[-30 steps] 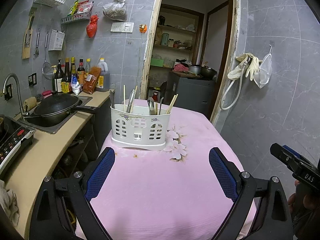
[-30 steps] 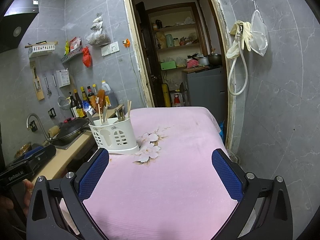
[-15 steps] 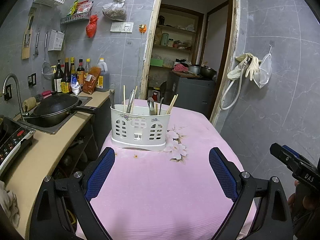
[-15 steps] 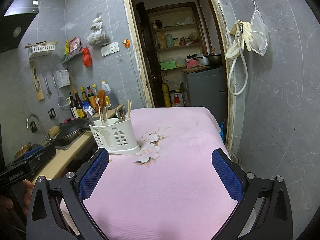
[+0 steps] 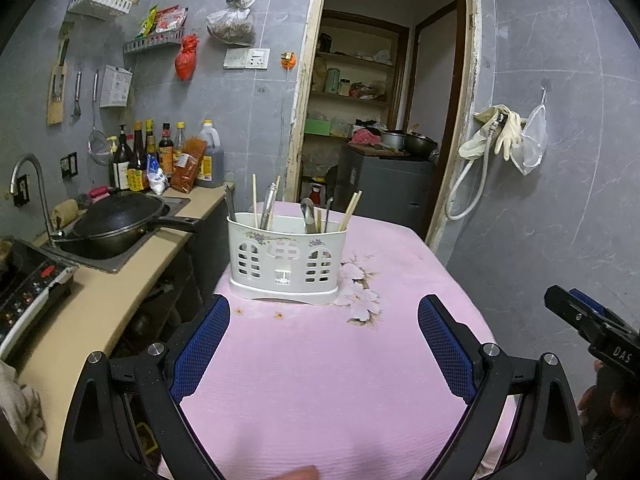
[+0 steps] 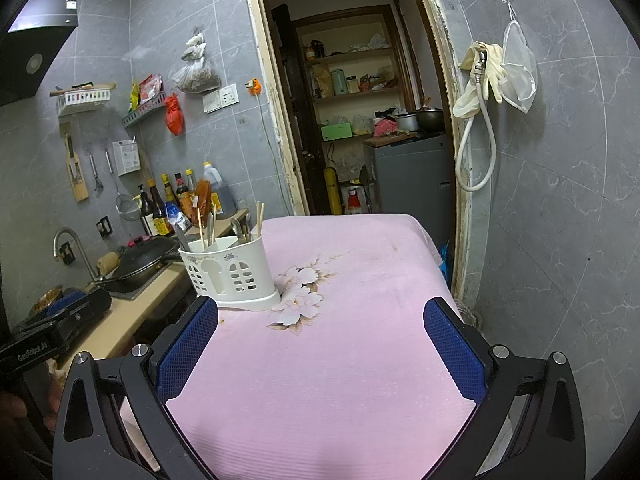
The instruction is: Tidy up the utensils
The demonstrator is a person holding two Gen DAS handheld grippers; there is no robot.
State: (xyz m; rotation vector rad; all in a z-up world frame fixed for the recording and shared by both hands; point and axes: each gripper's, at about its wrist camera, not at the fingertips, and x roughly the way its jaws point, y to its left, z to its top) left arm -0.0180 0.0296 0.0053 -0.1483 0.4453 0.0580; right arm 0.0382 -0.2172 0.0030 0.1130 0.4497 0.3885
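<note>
A white plastic utensil caddy (image 5: 286, 262) (image 6: 230, 274) stands at the far left of the pink-clothed table (image 5: 328, 380) (image 6: 340, 360). Chopsticks (image 5: 255, 200) (image 6: 260, 216), a metal spoon (image 5: 307, 213) and other metal utensils (image 5: 269, 204) stick up from its compartments. My left gripper (image 5: 324, 346) hangs open above the near part of the table, nothing between its blue pads. My right gripper (image 6: 320, 350) is open too, to the right of the caddy and short of it. Each gripper shows at the edge of the other's view.
A counter (image 5: 104, 300) runs along the table's left side with a black wok (image 5: 116, 220), a sink tap (image 5: 28, 172), an induction cooker (image 5: 28, 284) and several sauce bottles (image 5: 160, 156). An open doorway (image 5: 380, 120) lies behind the table. A tiled wall (image 6: 560, 220) stands close on the right.
</note>
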